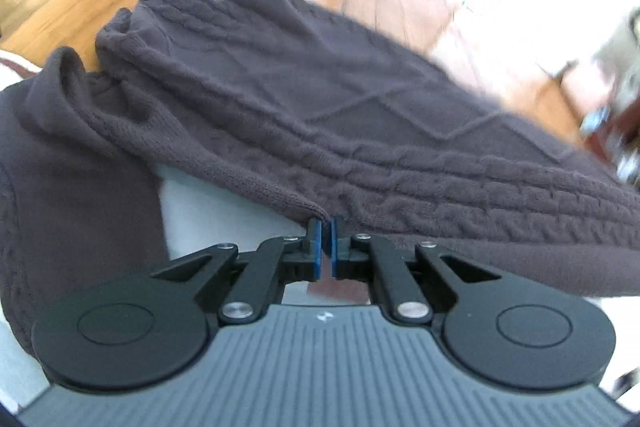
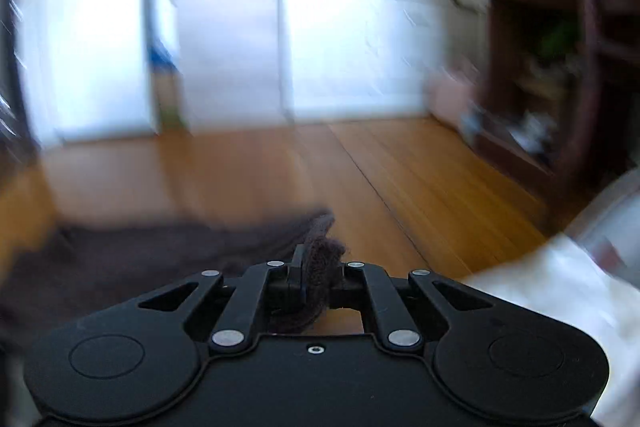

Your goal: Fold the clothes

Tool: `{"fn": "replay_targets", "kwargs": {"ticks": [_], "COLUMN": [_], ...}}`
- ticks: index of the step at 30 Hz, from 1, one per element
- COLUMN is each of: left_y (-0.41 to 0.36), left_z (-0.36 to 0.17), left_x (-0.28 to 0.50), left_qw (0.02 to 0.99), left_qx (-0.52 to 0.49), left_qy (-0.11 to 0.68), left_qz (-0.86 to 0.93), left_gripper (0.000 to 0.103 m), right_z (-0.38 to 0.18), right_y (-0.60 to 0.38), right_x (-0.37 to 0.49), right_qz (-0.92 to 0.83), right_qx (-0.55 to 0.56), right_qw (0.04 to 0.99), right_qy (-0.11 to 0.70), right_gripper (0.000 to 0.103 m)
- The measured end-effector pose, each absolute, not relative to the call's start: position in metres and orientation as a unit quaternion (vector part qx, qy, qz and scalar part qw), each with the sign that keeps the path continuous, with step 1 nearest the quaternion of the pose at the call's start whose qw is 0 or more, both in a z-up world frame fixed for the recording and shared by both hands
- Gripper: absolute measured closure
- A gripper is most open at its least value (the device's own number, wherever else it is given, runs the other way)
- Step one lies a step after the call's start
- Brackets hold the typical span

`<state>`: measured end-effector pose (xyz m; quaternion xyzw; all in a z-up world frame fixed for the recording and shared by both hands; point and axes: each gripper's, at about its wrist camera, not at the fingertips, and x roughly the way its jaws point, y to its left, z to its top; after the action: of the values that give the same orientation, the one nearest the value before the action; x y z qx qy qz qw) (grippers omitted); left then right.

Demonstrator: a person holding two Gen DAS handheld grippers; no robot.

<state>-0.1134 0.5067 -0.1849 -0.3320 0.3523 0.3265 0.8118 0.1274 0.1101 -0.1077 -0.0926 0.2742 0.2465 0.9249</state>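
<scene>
A dark brown cable-knit sweater (image 1: pixel 280 99) fills the left wrist view, draped and bunched over a white surface (image 1: pixel 224 211). My left gripper (image 1: pixel 327 227) is shut, its blue pads pinching the sweater's lower edge at the tips. In the blurred right wrist view, my right gripper (image 2: pixel 318 259) is shut on a bunched piece of the same sweater (image 2: pixel 140 259). The knit is wedged between the fingers and trails off to the left below. That gripper is raised and looks out across the room.
A wooden floor (image 2: pixel 400 167) lies beyond the sweater in both views. A dark wooden shelf unit (image 2: pixel 532 87) with small items stands at the right. White bedding (image 2: pixel 540 287) shows at the lower right. White doors and walls are at the back.
</scene>
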Motion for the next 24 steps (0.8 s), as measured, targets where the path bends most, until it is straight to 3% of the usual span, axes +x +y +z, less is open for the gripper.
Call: {"fn": "replay_targets", "kwargs": {"ticks": [3, 5, 6, 10, 11, 13, 14, 17, 20, 24], "left_y": [0.499, 0.499, 0.5, 0.519, 0.528, 0.553, 0.568, 0.603, 0.634, 0.658], "left_z": [-0.224, -0.221, -0.215, -0.169, -0.158, -0.142, -0.138, -0.137, -0.158, -0.193], "left_x": [-0.089, -0.09, -0.093, -0.133, -0.145, -0.175, -0.192, -0.234, -0.276, -0.319], "left_qw": [0.786, 0.787, 0.791, 0.822, 0.824, 0.82, 0.811, 0.773, 0.712, 0.68], "left_qx": [-0.298, -0.282, -0.274, -0.262, -0.262, -0.263, -0.267, -0.286, -0.316, -0.419], "left_qy": [0.446, 0.457, 0.456, 0.411, 0.401, 0.382, 0.371, 0.352, 0.371, 0.333], "left_qz": [0.306, 0.303, 0.302, 0.295, 0.303, 0.336, 0.363, 0.444, 0.505, 0.501], "left_gripper": [0.098, 0.093, 0.091, 0.053, 0.05, 0.047, 0.041, 0.031, 0.031, 0.031], "right_z": [-0.19, -0.235, -0.244, -0.219, -0.207, -0.182, -0.17, -0.16, -0.171, -0.197], "right_y": [0.111, 0.116, 0.123, 0.153, 0.16, 0.174, 0.18, 0.21, 0.255, 0.326], "right_x": [0.143, 0.146, 0.143, 0.125, 0.123, 0.117, 0.115, 0.103, 0.084, 0.05], "right_qz": [0.202, 0.171, 0.156, 0.17, 0.171, 0.194, 0.215, 0.322, 0.425, 0.534], "right_qx": [-0.159, -0.198, -0.222, -0.292, -0.302, -0.288, -0.27, -0.212, -0.181, -0.159], "right_qw": [0.897, 0.875, 0.868, 0.88, 0.885, 0.893, 0.895, 0.861, 0.797, 0.694], "right_qy": [0.359, 0.408, 0.415, 0.334, 0.312, 0.286, 0.282, 0.33, 0.388, 0.456], "right_gripper": [0.094, 0.091, 0.085, 0.063, 0.056, 0.056, 0.053, 0.048, 0.048, 0.048]}}
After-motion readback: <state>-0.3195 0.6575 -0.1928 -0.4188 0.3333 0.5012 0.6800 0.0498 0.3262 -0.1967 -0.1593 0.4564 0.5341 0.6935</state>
